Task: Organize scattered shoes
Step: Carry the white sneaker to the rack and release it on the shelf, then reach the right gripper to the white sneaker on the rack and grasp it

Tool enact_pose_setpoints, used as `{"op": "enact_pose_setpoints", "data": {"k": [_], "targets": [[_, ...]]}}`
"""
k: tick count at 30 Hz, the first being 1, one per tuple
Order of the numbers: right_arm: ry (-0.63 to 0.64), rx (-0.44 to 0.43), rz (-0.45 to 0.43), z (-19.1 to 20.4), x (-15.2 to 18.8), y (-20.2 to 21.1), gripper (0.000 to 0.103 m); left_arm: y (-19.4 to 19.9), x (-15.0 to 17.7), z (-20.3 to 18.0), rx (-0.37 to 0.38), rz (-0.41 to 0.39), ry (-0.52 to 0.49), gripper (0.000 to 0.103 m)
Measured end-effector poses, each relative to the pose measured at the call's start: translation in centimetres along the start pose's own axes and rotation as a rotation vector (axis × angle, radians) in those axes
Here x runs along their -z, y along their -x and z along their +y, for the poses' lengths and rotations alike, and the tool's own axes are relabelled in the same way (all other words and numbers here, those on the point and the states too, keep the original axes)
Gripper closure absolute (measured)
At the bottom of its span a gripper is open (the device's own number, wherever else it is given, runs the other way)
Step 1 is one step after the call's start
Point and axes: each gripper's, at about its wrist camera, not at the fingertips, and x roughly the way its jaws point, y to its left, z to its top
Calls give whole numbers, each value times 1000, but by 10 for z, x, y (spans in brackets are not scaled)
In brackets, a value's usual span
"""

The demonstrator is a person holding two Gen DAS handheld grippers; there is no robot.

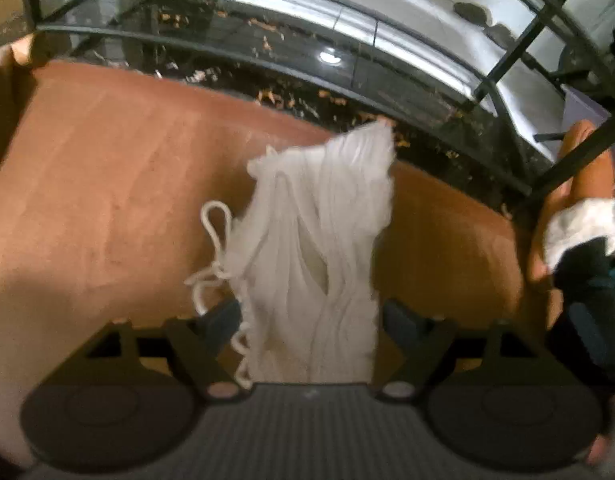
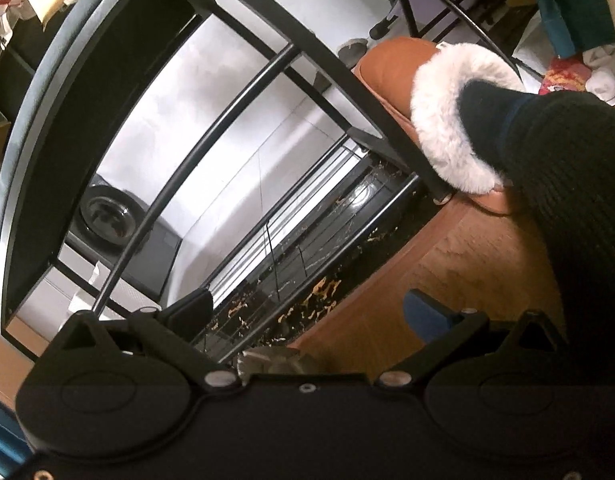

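In the lower middle of the left wrist view, a white knitted lace-up sneaker (image 1: 311,240) is seen between the spread jaws of the left claw (image 1: 311,316), probably being released onto the brown wooden floor (image 1: 107,168) beside the black metal rack (image 1: 503,68). No earlier pressing is shown by the pads. The right claw (image 2: 315,312) is held wide and empty, seemingly kept ready.

White shoe (image 1: 315,240) motion-blurred, its near end hidden behind the gripper body.

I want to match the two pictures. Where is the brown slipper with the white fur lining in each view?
Left wrist view: the brown slipper is at the far right edge, worn on a foot in a dark sock, partly behind a black bar.
Right wrist view: it is at the upper right, with the fur collar around the sock.
Shared landmark: the dark marble strip between the wooden floor and the white tiles.
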Motion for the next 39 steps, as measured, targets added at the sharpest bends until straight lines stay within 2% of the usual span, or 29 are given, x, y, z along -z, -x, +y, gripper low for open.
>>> {"op": "enact_pose_setpoints", "data": {"k": [2, 4, 6, 7, 9, 12, 13, 17, 21, 22, 24, 26, 28, 31, 35, 38, 39], "targets": [[12, -4, -13, 0, 0, 3, 0, 25, -1, 7, 51, -33, -30, 17], [76, 22, -16, 8, 3, 5, 0, 58, -2, 23, 67, -156, -43, 11], [149, 9, 24, 20, 9, 2, 0, 85, 1, 43, 7, -295, -50, 4], [199, 1, 46, 27, 14, 0, 0, 90, 1, 48, -27, -326, -54, 4], [286, -16, 87, 40, 23, -3, 0, 95, -1, 68, -155, -370, -52, 4], [516, -58, 190, 68, 53, -11, 0, 88, -2, 88, -239, -348, 5, 2], [608, -66, 227, 79, 66, -13, 0, 84, -4, 95, -237, -326, 46, 2], [847, -43, 282, 101, 103, -13, 0, 76, -10, 121, -187, -280, 203, 2], [946, -8, 368, 105, 125, -23, 7, 69, -14, 145, -149, -234, 307, 2], [962, -2, 380, 106, 129, -25, 13, 66, -14, 148, -142, -231, 313, 2], [1028, 33, 394, 110, 142, -33, 15, 55, -18, 153, -138, -242, 318, 2], [1093, 74, 400, 112, 153, -41, 16, 51, -20, 155, -134, -253, 318, 2], [1148, 110, 415, 115, 165, -48, 20, 50, -20, 157, -127, -256, 320, 2], [1226, 144, 436, 114, 180, -55, 19, 47, -20, 157, -132, -241, 324, 2], [1171, 150, 438, 113, 171, -52, 28, 45, -21, 159, -134, -232, 338, 2], [912, 134, 464, 97, 135, -54, 31, 42, -23, 160, -131, -223, 347, 2], [861, 129, 468, 94, 129, -53, 30, 42, -23, 160, -129, -222, 349, 2]]}}
